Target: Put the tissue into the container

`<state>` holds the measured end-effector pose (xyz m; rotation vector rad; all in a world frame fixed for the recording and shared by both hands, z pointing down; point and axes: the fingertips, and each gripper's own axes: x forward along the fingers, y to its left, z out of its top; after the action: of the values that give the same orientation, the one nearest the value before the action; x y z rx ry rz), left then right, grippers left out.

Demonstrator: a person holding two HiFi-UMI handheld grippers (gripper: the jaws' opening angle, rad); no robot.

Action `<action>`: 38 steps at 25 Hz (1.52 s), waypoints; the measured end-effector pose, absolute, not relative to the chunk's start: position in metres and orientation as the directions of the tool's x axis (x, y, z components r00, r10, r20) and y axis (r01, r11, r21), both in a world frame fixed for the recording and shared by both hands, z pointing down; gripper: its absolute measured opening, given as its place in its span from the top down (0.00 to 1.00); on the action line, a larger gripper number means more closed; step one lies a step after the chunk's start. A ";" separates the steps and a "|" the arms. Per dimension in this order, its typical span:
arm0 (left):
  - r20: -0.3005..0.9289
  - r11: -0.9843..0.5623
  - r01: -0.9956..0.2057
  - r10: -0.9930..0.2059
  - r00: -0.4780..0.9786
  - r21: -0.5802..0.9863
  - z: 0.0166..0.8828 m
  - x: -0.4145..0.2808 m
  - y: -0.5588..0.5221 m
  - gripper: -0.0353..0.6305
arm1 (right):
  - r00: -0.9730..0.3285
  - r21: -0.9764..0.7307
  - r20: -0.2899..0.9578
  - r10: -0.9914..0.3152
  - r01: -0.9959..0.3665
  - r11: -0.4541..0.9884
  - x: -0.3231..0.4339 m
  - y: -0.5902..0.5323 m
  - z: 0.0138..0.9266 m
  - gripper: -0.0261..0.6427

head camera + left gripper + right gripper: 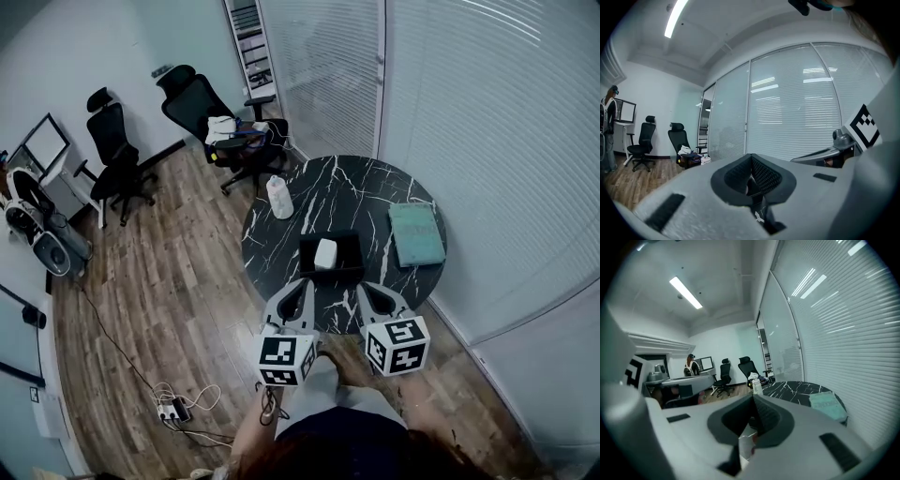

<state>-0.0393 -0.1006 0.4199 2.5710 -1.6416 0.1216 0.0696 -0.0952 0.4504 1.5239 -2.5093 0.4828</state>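
Observation:
A white tissue (325, 253) lies inside the black container (349, 246), which stands on the near half of the round black marble table (375, 192). Both grippers hover at the table's near edge, just short of the container and apart from it. My left gripper (298, 287) points at the container's left front corner, its jaws pressed together with nothing between them (751, 157). My right gripper (367, 291) points at the right front corner, and its jaws also meet with nothing in them (753, 397). The right gripper view shows the table (797, 389) ahead.
A white bottle (279, 197) stands at the table's far left edge. A green flat box (417, 234) lies on the table's right side. Blinds cover the glass walls to the right. Office chairs (220, 117) stand beyond the table; cables and a power strip (172, 409) lie on the wooden floor.

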 end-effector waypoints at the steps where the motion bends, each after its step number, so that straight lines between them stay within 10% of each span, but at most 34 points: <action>1: 0.114 -0.416 -0.909 -0.902 0.416 0.030 0.419 -0.039 -0.096 0.91 | -0.467 -0.170 0.294 -0.834 -0.884 0.435 0.070 -0.091 0.447 0.92; 38: 0.029 -0.456 -0.890 -0.890 0.455 0.000 0.374 -0.063 -0.079 0.91 | -0.344 0.056 0.108 -0.933 -0.935 0.351 0.047 -0.069 0.375 0.93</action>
<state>-0.0631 -0.0788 0.3745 2.6671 -1.6310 0.0393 0.0475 -0.0693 0.3754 1.7235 -2.4806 0.0240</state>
